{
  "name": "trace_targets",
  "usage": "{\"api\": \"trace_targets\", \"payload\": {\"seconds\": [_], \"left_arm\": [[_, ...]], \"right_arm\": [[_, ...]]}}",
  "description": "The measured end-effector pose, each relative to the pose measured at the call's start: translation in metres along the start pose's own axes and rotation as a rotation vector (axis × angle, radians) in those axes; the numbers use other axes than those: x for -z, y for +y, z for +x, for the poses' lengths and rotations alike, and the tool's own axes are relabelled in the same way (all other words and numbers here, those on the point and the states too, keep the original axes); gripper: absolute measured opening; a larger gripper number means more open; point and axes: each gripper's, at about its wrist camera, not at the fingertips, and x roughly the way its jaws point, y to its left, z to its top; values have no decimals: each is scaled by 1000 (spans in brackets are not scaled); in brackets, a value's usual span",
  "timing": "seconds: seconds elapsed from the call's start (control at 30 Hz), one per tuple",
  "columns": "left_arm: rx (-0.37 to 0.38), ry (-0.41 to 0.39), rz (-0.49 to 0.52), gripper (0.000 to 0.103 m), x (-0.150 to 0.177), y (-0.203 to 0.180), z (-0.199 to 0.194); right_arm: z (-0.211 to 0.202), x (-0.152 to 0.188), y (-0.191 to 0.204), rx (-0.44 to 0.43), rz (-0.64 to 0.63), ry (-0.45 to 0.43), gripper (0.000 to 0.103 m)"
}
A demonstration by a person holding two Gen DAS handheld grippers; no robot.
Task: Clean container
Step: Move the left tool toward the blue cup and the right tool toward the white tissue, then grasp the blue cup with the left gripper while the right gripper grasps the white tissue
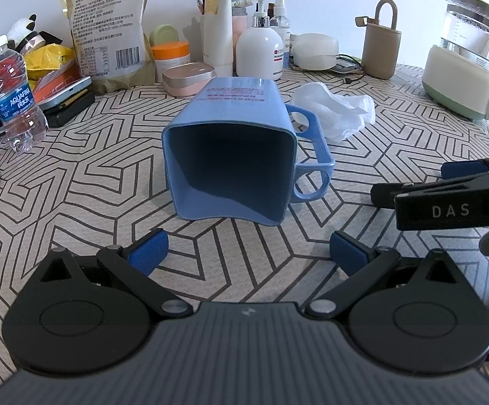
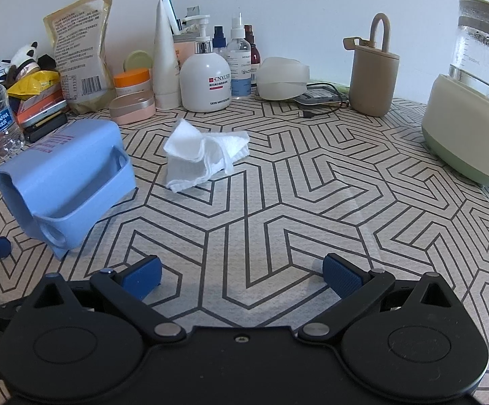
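Observation:
A light blue square container [image 1: 231,155] lies on its side on the patterned table, its mouth facing me and its handle to the right. My left gripper [image 1: 248,253] is open just in front of that mouth, with nothing between its fingers. A crumpled white cloth [image 1: 335,111] lies behind the container to the right. In the right wrist view the container [image 2: 69,182] is at the left and the white cloth [image 2: 204,158] lies ahead at centre. My right gripper [image 2: 242,278] is open and empty, well short of the cloth. The right gripper's fingers [image 1: 393,194] show at the right edge of the left wrist view.
Along the back wall stand a snack bag [image 2: 82,54], lotion and spray bottles [image 2: 205,77], a tan flask [image 2: 372,77] and a kettle on a green base [image 2: 470,135]. A water bottle [image 1: 11,98] and stacked items crowd the left side.

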Motion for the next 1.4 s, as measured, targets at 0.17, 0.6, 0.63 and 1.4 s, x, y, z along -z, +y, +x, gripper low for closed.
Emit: {"api": "trace_targets", "payload": {"seconds": [0.17,0.6,0.63,1.4], "left_arm": [[-6,13,-5,103,-3,-3,-2],[-2,7,-10,103,-1,-1,0],[5,2,-20,103,0,1,0],[107,-133,157,64,-33,27,-30]], "right_arm": [[1,0,-4,-1,2,-3,103],[1,0,-4,4,-2,-2,103],[1,0,-4,4,-2,-2,103],[-20,-61,-10,-295,-64,-121,89]]}}
